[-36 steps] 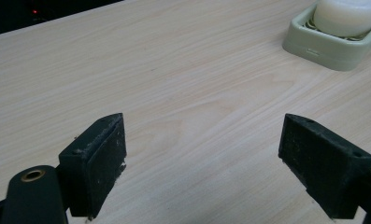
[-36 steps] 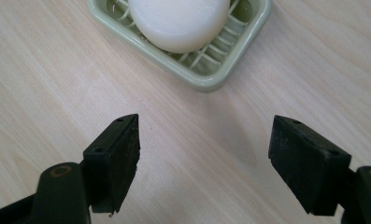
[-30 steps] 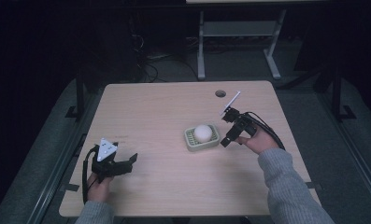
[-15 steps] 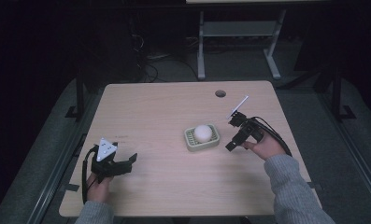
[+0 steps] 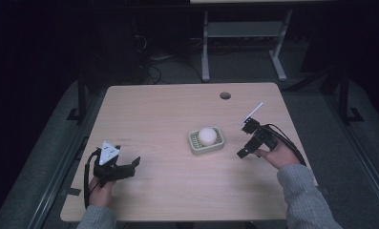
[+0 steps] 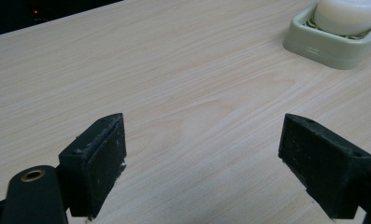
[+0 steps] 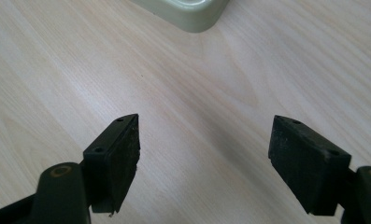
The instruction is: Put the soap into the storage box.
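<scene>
While the left gripper [image 5: 125, 168] rests near the table's [image 5: 168, 114] front left corner with jaws spread wide and empty, a pale green soap dish [image 5: 205, 141] holding a white soap bar [image 5: 207, 135] sits mid-table. Just right of it, the right gripper [image 5: 247, 139] hovers, equally wide and empty. Nothing lies between.

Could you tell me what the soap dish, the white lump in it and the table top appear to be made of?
Soap dish: likely moulded plastic, pale green, smooth rounded rim with soft sheen. White lump: probably soap, matte and waxy. Table top: looks like light wood-grain laminate, flat and even, though real wood can't be excluded.
</scene>
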Available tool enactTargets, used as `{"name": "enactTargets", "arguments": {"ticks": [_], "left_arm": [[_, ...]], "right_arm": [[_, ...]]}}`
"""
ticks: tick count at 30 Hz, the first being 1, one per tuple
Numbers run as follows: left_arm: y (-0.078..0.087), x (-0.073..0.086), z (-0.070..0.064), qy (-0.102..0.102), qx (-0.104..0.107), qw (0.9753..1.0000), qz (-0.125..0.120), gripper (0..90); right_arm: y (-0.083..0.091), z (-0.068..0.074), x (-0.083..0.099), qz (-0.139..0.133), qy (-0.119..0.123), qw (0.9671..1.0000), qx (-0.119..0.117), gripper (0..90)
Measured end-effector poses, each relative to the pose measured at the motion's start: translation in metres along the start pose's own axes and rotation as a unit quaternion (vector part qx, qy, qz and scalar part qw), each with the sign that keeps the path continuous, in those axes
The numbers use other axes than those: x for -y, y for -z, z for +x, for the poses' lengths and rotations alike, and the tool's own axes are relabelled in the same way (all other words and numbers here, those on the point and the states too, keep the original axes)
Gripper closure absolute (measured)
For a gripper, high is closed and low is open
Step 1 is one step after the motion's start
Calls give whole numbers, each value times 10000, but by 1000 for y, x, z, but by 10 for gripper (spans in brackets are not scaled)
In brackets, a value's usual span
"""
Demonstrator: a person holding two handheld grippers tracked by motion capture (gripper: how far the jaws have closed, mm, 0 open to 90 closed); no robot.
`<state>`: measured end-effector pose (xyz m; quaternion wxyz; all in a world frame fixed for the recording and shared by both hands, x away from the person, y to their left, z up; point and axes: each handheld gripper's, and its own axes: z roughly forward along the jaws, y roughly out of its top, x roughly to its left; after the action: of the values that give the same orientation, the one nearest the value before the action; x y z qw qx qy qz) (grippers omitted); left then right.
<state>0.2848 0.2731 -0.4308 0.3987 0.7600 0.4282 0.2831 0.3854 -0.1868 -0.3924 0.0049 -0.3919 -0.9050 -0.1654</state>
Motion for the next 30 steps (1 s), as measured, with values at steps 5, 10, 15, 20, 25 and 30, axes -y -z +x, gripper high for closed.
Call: {"name": "enactTargets", "arguments": {"ticks": [5, 10, 15, 20, 25, 30], "left_arm": [[0, 0, 0, -7, 2, 10000, 2, 149], [0, 0, 0, -11, -2, 10000, 8, 149], [0, 0, 0, -4, -1, 10000, 2, 149], [0, 0, -1, -4, -1, 10000, 10, 148], [0, 0, -1, -28, -1, 10000, 18, 148], [0, 0, -1, -60, 0, 10000, 29, 148]], "right_arm": [[2, -1, 6, -20, -45, 10000, 9, 244], [2, -2, 14, -44, -80, 10000, 10, 245], [2, -4, 24, -72, -156, 9999, 9, 245], [2, -6, 32, -98, -202, 9997, -3, 246], [2, -6, 41, -121, -239, 9996, 6, 246], [2, -7, 48, -145, -253, 9996, -1, 246]]}}
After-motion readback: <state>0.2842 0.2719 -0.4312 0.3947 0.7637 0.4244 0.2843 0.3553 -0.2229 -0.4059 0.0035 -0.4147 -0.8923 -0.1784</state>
